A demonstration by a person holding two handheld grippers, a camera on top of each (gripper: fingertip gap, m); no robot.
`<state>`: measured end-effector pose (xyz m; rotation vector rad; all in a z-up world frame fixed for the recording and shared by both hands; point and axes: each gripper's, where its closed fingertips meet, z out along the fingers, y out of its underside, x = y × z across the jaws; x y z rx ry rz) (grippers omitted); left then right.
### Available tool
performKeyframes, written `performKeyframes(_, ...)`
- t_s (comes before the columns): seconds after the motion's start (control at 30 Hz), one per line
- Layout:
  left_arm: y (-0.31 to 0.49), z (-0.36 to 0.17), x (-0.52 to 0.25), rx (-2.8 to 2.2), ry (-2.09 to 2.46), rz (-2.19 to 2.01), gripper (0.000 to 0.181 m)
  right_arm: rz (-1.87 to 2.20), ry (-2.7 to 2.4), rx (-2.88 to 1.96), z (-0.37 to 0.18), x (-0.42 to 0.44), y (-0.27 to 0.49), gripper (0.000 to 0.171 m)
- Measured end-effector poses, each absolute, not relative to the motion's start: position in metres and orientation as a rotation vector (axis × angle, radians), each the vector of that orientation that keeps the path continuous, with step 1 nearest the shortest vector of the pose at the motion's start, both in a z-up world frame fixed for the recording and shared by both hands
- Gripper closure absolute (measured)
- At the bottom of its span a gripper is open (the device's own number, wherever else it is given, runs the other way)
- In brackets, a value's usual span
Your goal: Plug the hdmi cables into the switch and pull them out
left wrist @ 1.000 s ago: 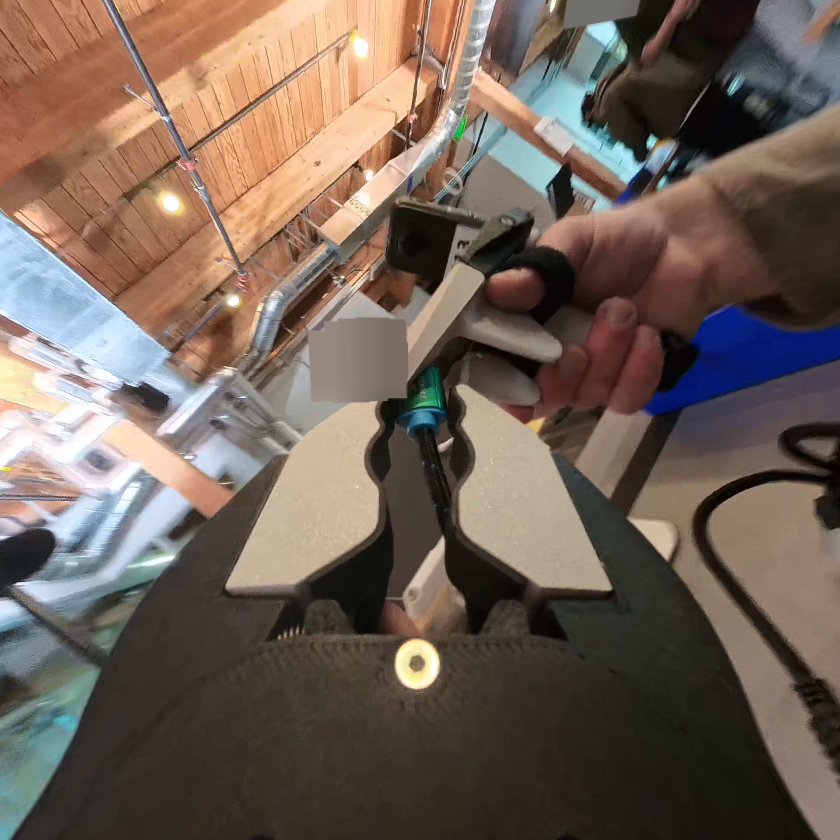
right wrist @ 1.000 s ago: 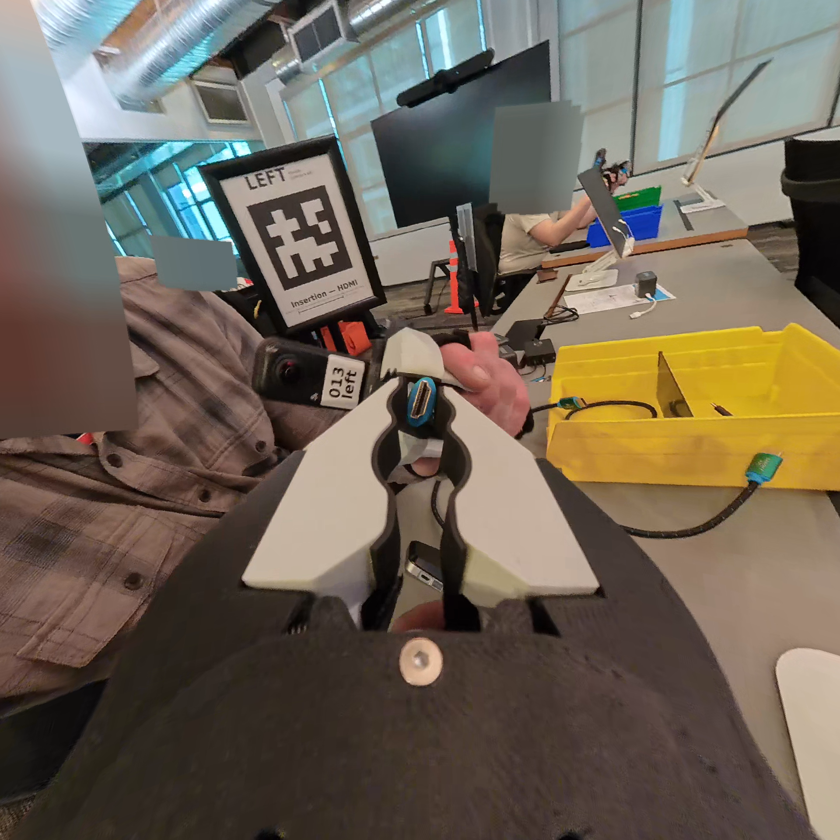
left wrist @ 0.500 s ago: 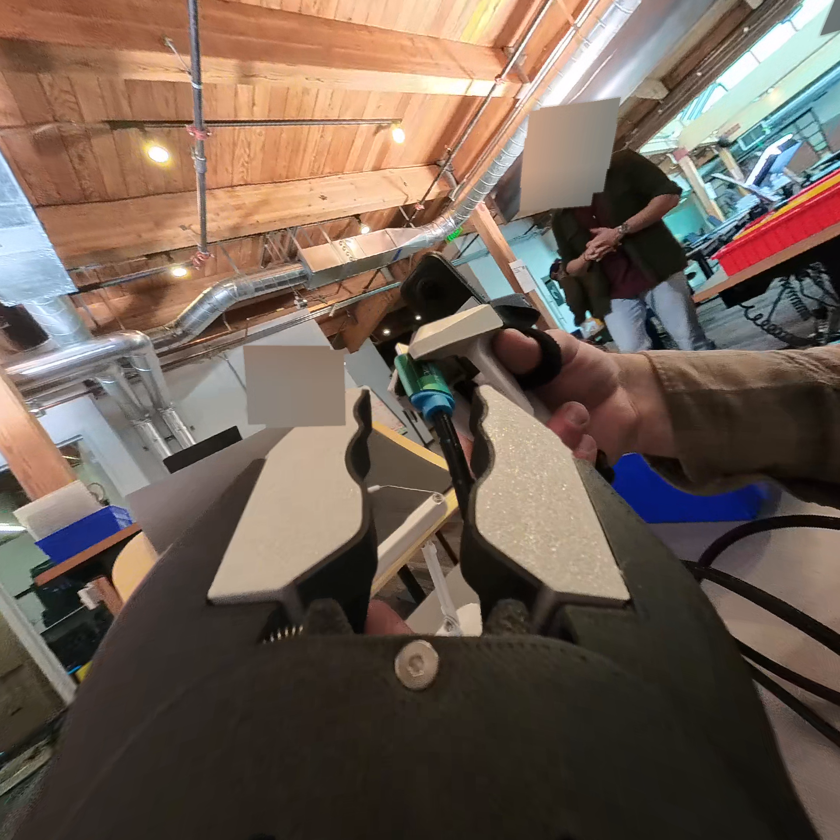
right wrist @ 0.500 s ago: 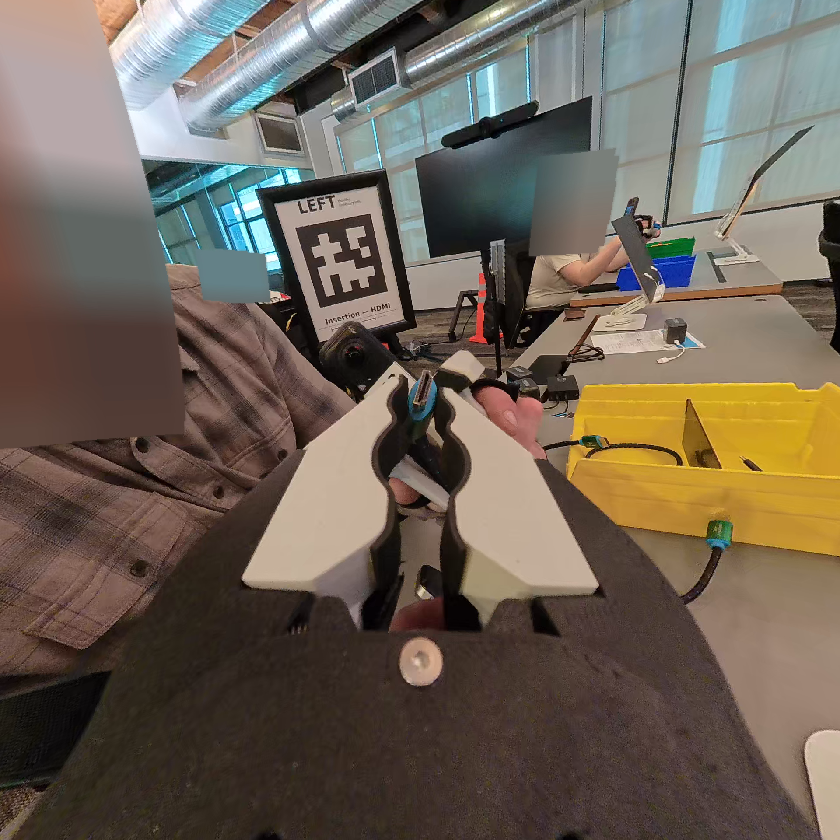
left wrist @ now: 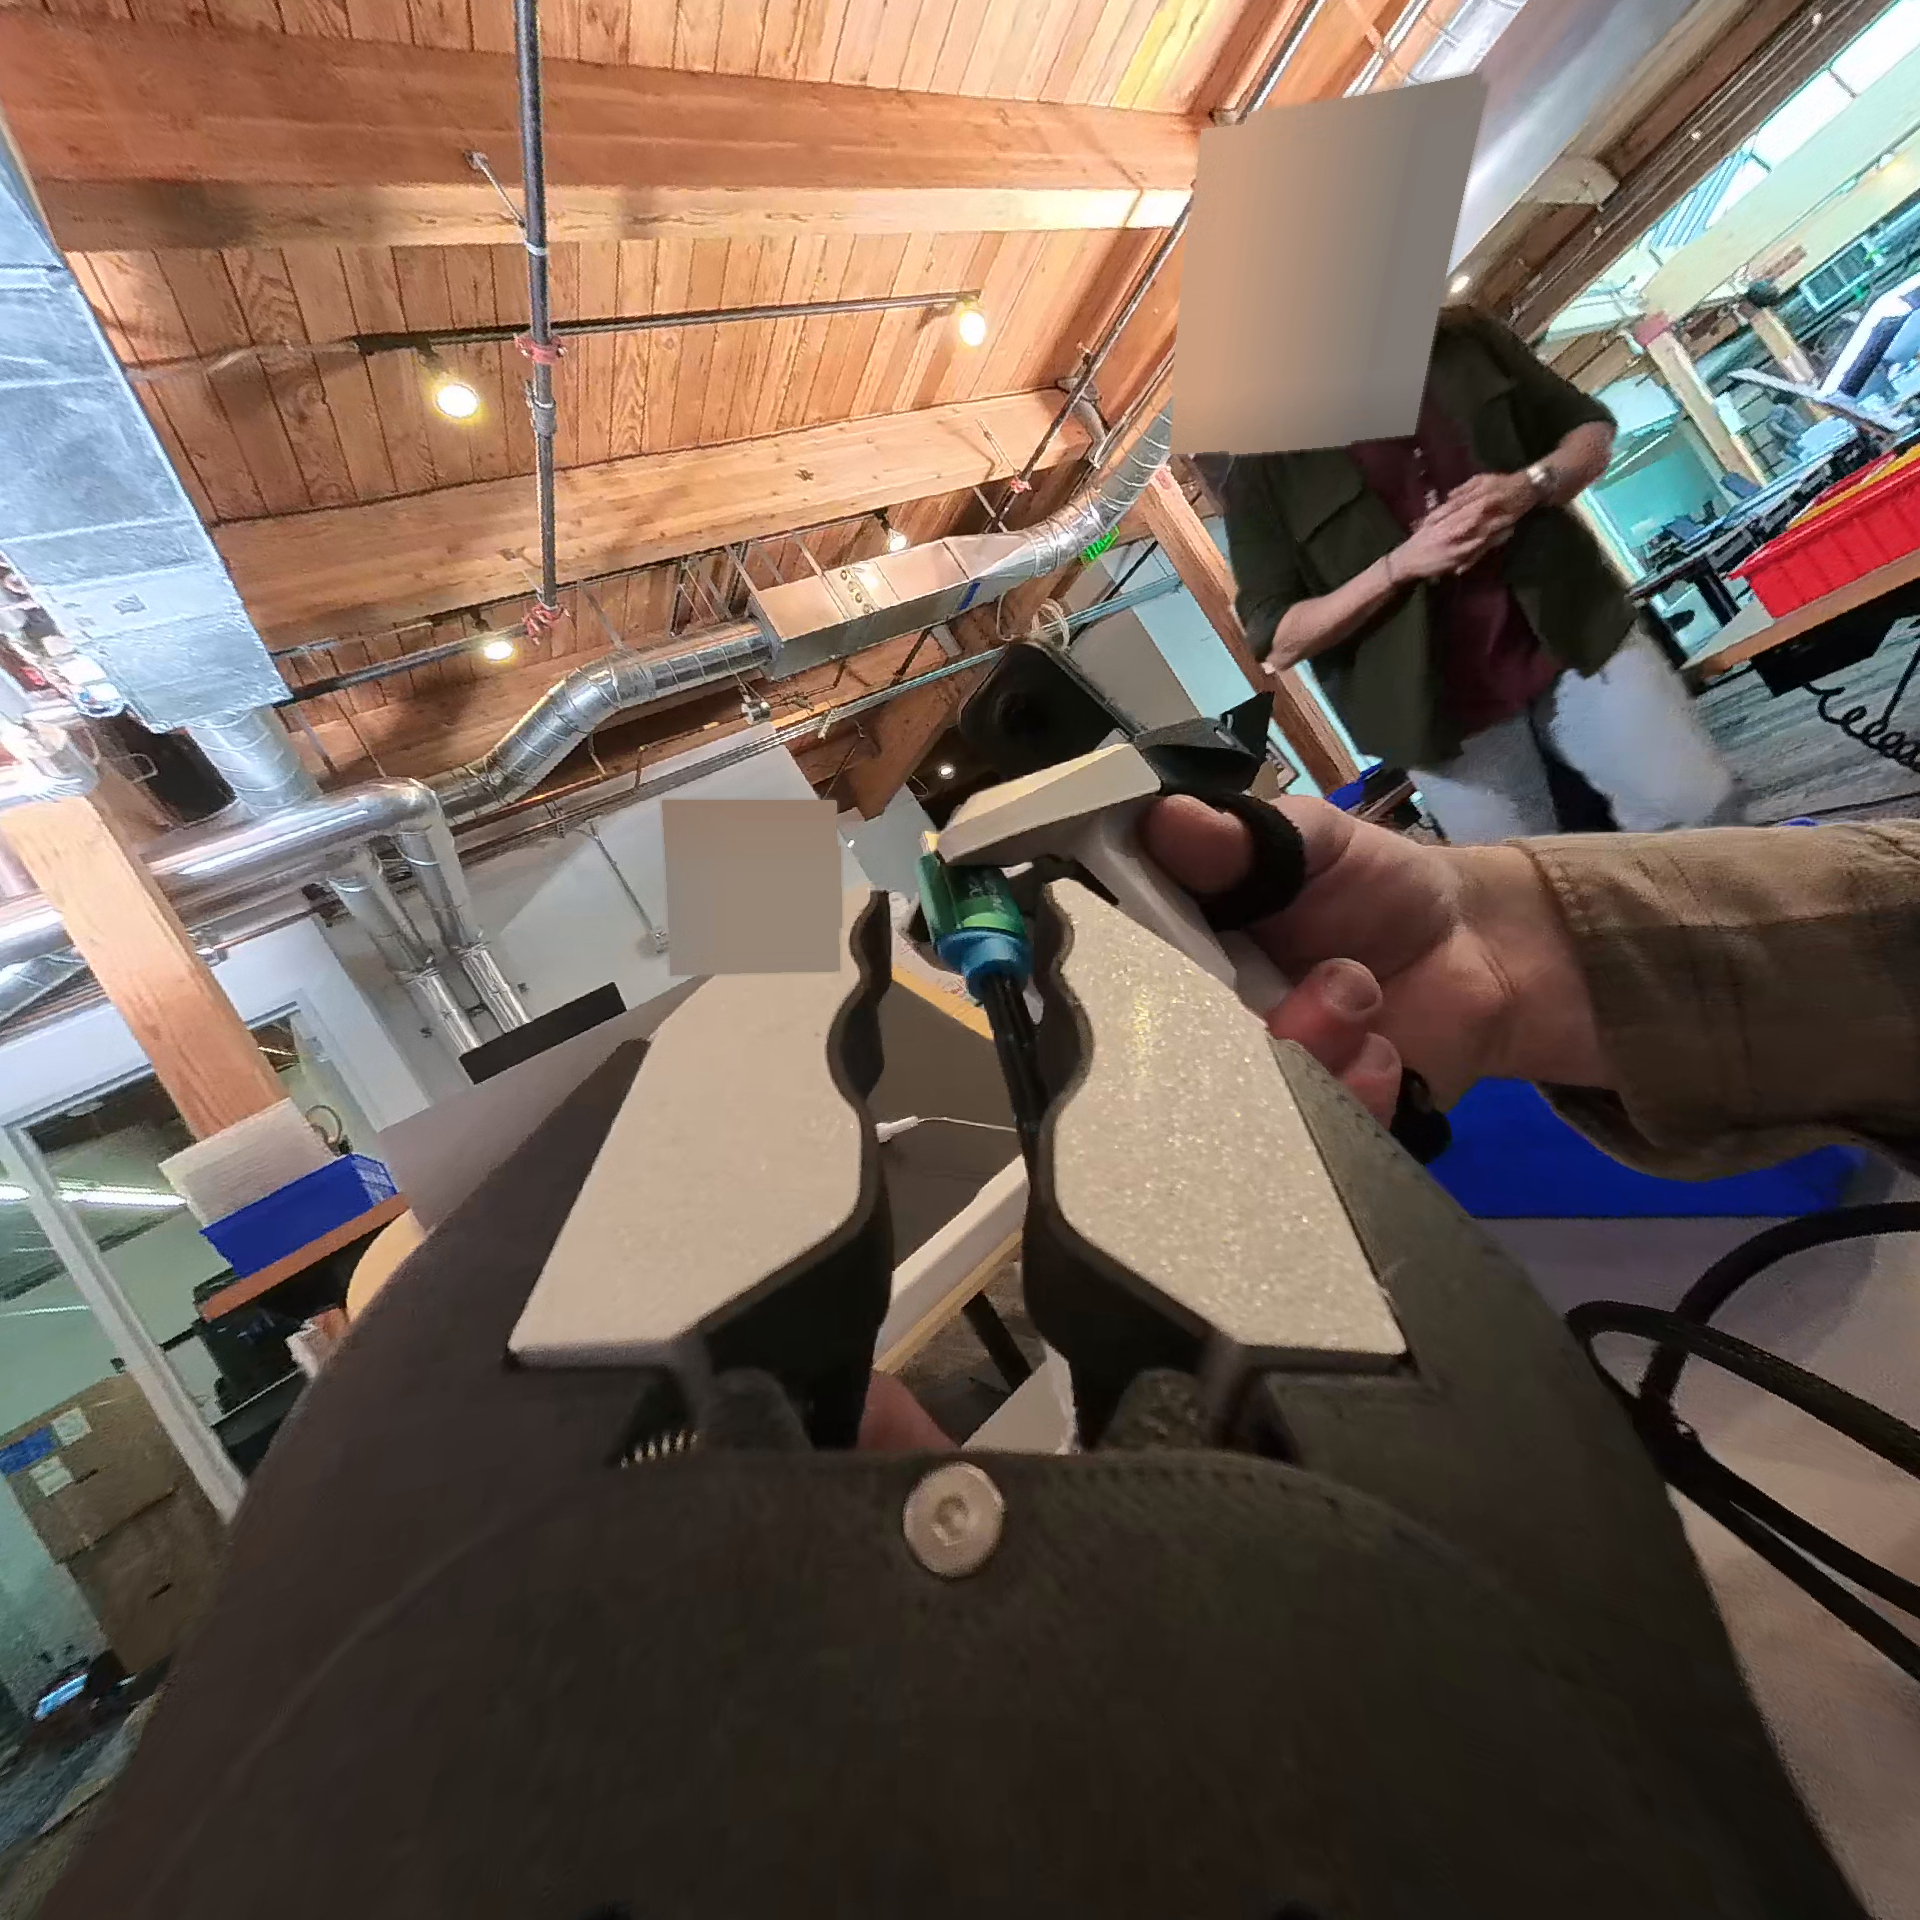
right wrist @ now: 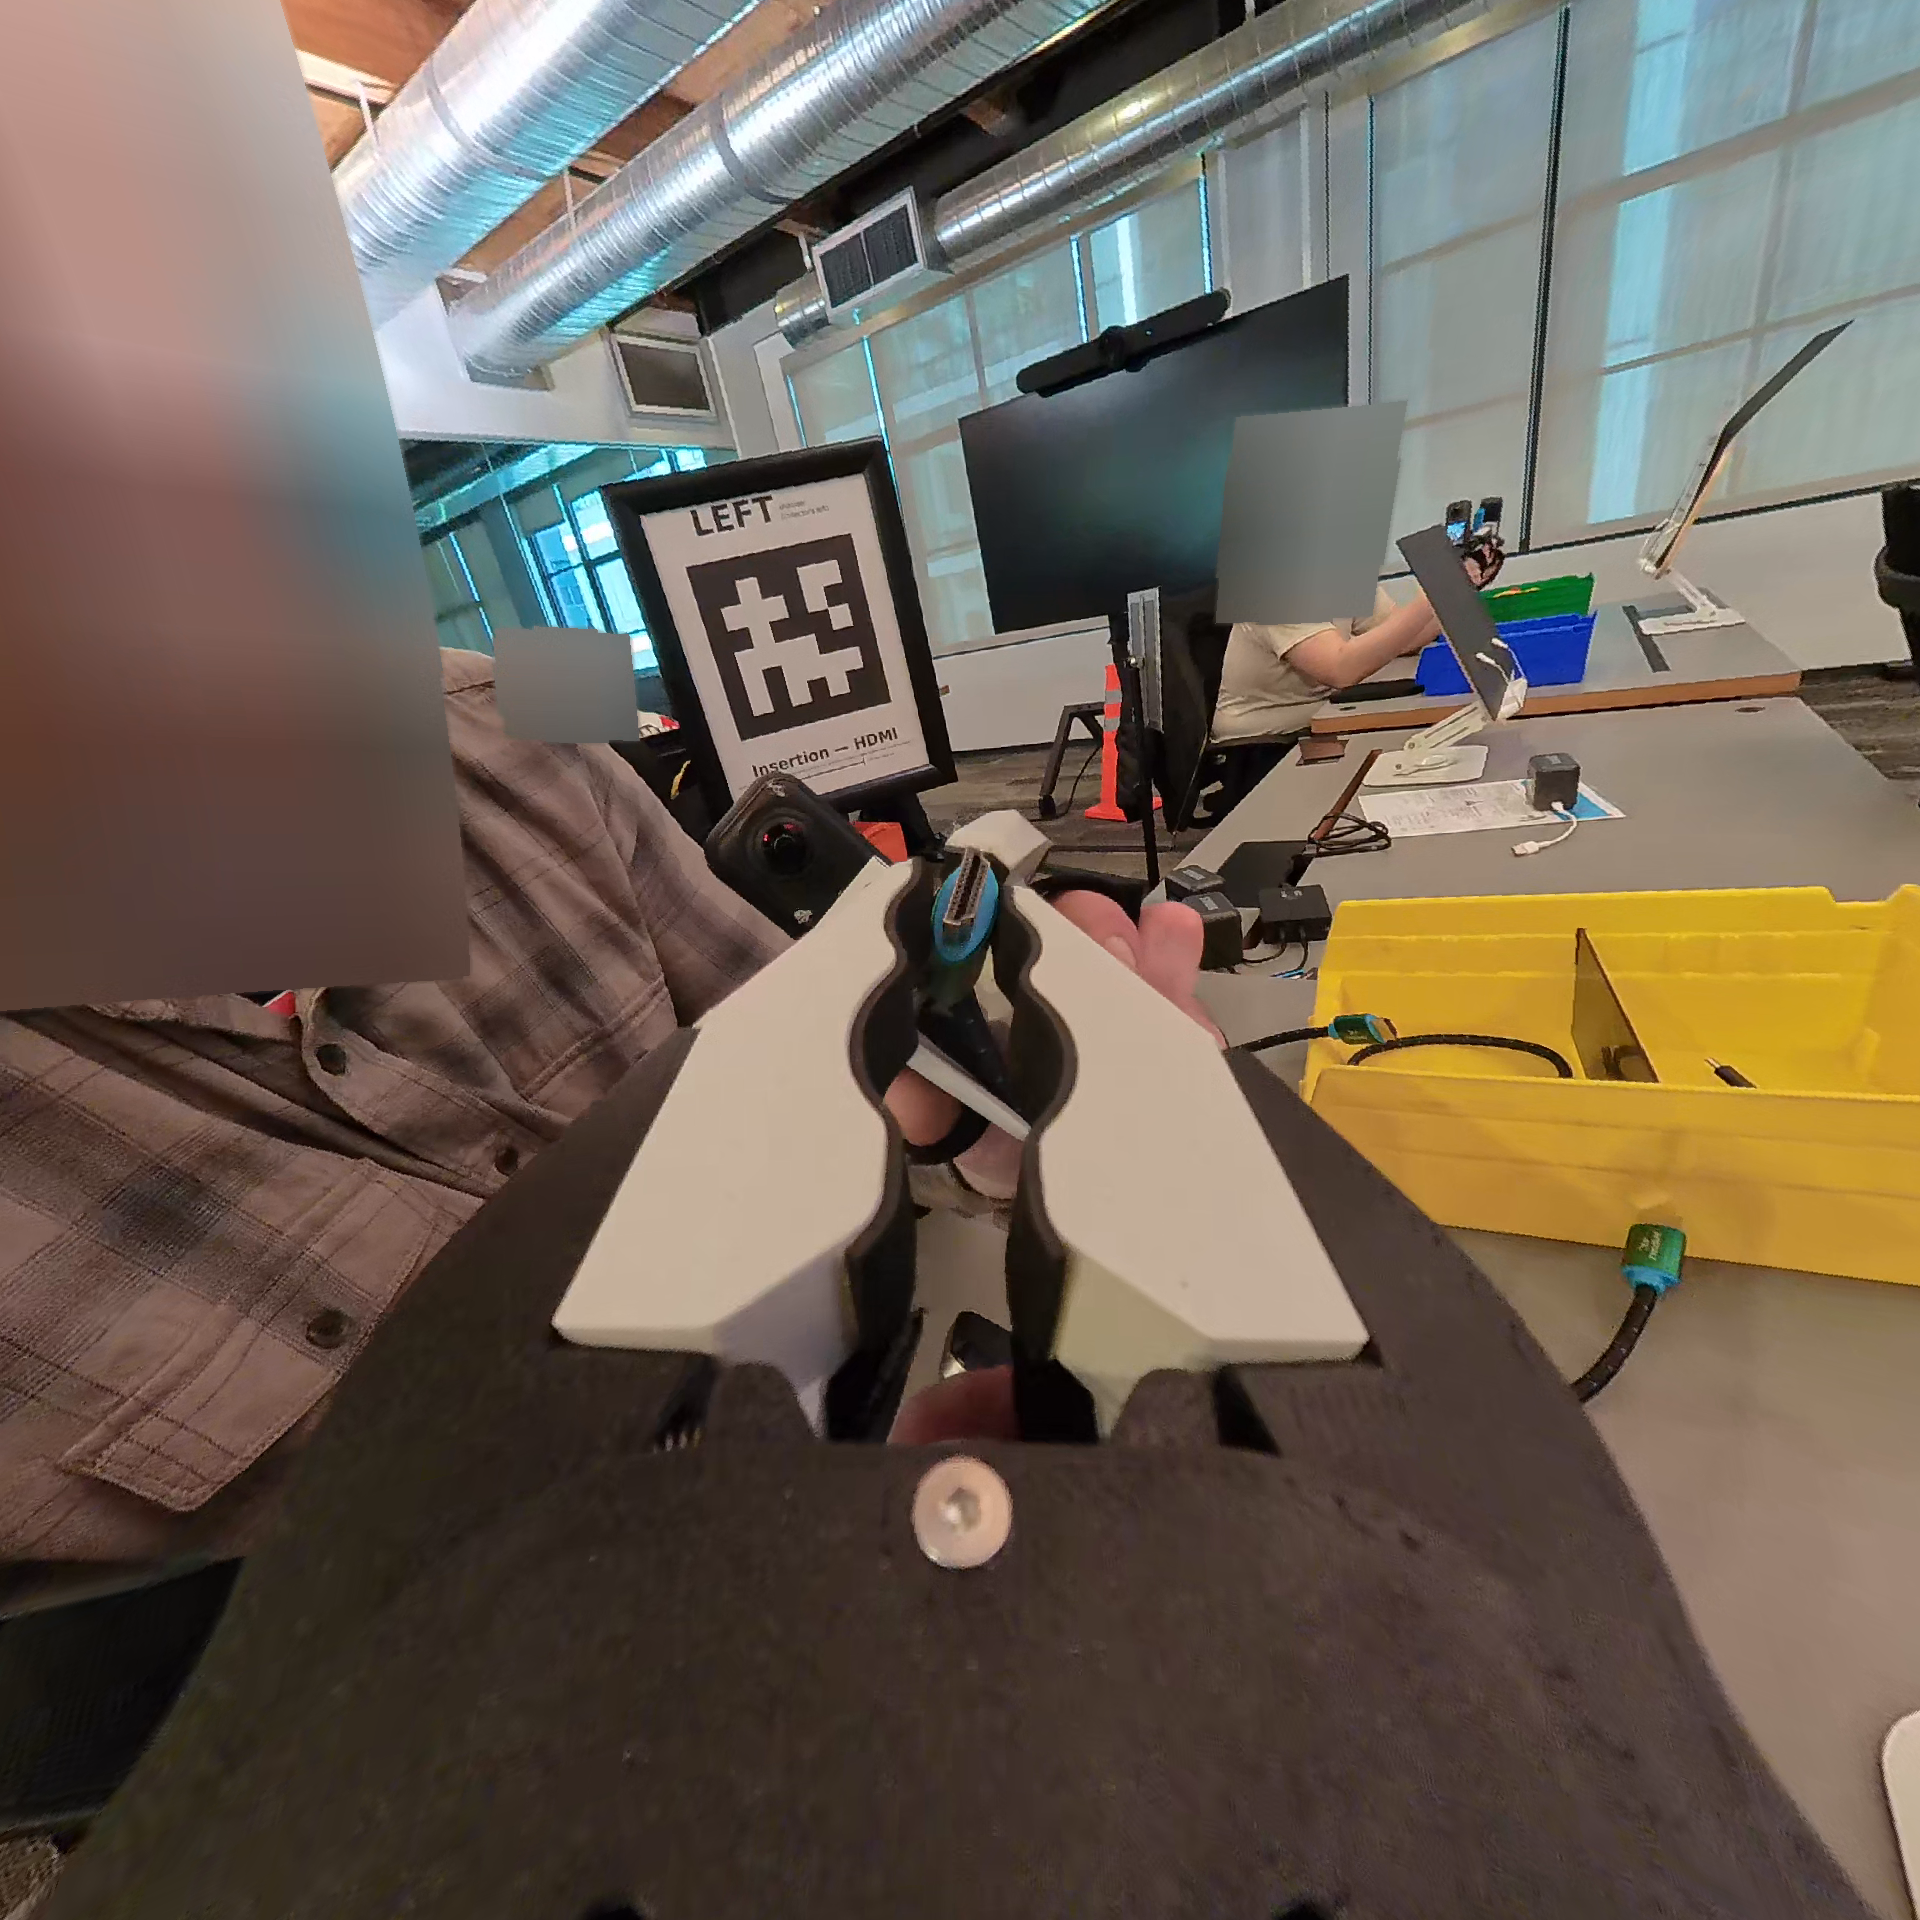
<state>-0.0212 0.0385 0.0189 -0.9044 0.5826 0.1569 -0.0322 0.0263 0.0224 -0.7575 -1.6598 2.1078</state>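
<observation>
My left gripper (left wrist: 961,935) has let go and opened wide. My right gripper (right wrist: 961,914) squeezes the green and blue HDMI plug (right wrist: 964,902) by itself.

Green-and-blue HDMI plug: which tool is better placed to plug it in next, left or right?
Right, probably. The right tool is shut on the green-and-blue HDMI plug, its metal tip sticking out free. The left tool is open; only the black cable runs loosely between its fingers.
</observation>
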Motion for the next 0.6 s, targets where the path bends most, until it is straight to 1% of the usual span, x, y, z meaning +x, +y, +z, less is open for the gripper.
performKeyframes(0.3,0.0428,0.0181,-0.0245,-0.884,0.562,0.438,0.161,2.13,-1.609,-0.787,0.0254,-0.0365,0.0281,0.164)
performKeyframes(0.6,0.0465,0.0184,-0.0307,-0.933,0.554,0.438,0.161,2.15,-1.562,-0.817,0.0261,-0.041,0.031,0.163)
